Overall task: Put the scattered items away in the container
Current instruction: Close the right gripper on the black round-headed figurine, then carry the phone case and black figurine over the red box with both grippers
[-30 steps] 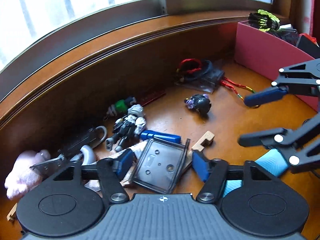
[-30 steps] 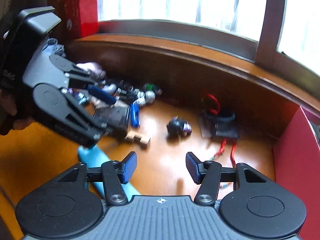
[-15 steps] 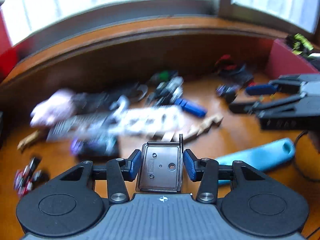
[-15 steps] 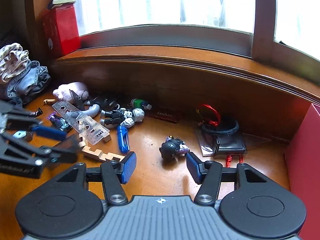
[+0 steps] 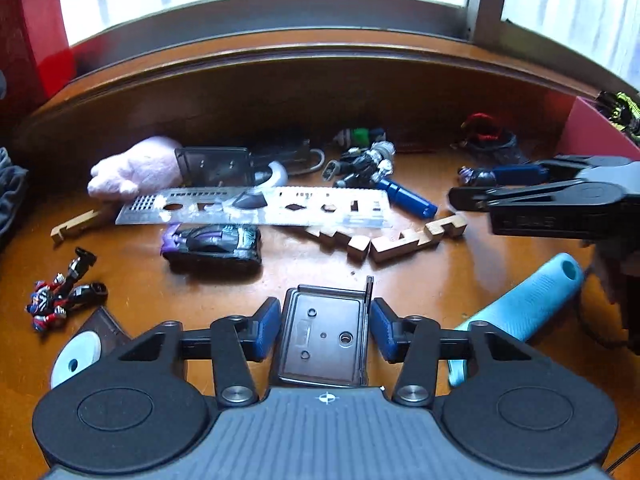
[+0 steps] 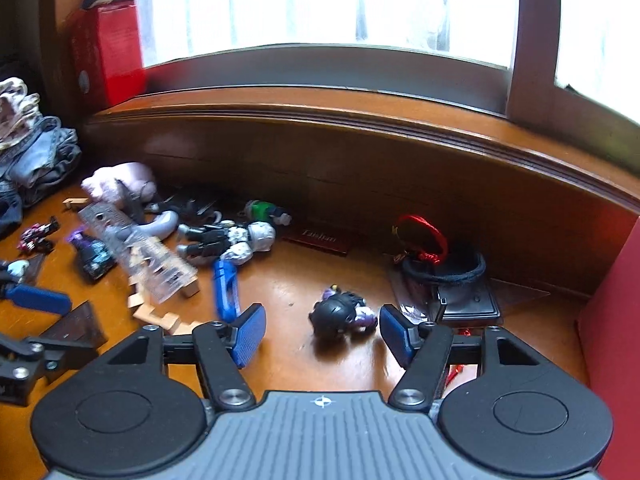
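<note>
My left gripper (image 5: 325, 330) is shut on a smoky clear plastic case (image 5: 324, 336) and holds it above the wooden sill. My right gripper (image 6: 322, 330) is open and empty, with a small black and purple figure (image 6: 342, 314) lying just beyond and between its fingers. The red container (image 5: 596, 128) stands at the far right; its wall also shows in the right wrist view (image 6: 616, 320). Scattered on the sill are a clear ruler (image 5: 256, 210), a purple toy car (image 5: 212, 242), wooden puzzle pieces (image 5: 404, 240), a blue tube (image 5: 408, 198) and a robot figure (image 5: 366, 164).
A pink plush (image 5: 136, 168), a teal handle (image 5: 524, 304), a red and blue figure (image 5: 60, 296) and a red cord on a dark case (image 6: 440, 264) also lie on the sill. A red box (image 6: 108, 44) and folded clothes (image 6: 32, 152) are at the left.
My left gripper closed on the plastic case, lifted it and drew back from the pile. My right gripper moved down toward the small black figure.
</note>
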Action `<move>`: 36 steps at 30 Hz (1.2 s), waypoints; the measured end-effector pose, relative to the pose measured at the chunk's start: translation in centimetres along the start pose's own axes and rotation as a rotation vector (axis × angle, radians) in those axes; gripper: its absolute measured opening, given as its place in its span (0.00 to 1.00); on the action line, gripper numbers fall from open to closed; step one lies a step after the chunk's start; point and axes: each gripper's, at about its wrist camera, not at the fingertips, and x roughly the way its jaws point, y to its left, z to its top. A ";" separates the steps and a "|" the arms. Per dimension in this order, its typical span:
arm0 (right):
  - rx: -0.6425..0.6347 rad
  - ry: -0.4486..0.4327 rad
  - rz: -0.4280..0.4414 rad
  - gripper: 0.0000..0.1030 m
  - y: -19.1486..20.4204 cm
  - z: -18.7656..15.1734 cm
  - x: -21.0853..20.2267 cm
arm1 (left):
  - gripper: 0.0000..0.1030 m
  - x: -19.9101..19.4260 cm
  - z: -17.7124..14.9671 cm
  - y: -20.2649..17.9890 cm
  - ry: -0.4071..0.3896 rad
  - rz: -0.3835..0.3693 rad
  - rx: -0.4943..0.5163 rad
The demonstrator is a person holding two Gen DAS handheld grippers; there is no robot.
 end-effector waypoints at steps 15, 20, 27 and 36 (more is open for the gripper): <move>0.022 -0.083 -0.028 0.40 -0.2 -0.2 -6.5 | 0.44 -3.0 1.2 -2.5 -0.107 -0.068 0.033; 0.056 -0.104 -0.053 0.40 -0.7 -1.5 -10.7 | 0.44 -3.8 2.0 -4.8 -0.126 -0.138 0.068; 0.122 -0.140 -0.115 0.40 -2.2 -3.9 -16.4 | 0.44 -4.8 3.0 -9.2 -0.146 -0.265 0.146; 0.173 -0.201 -0.193 0.40 -4.0 -6.5 -22.1 | 0.44 -5.6 4.0 -14.3 -0.181 -0.346 0.223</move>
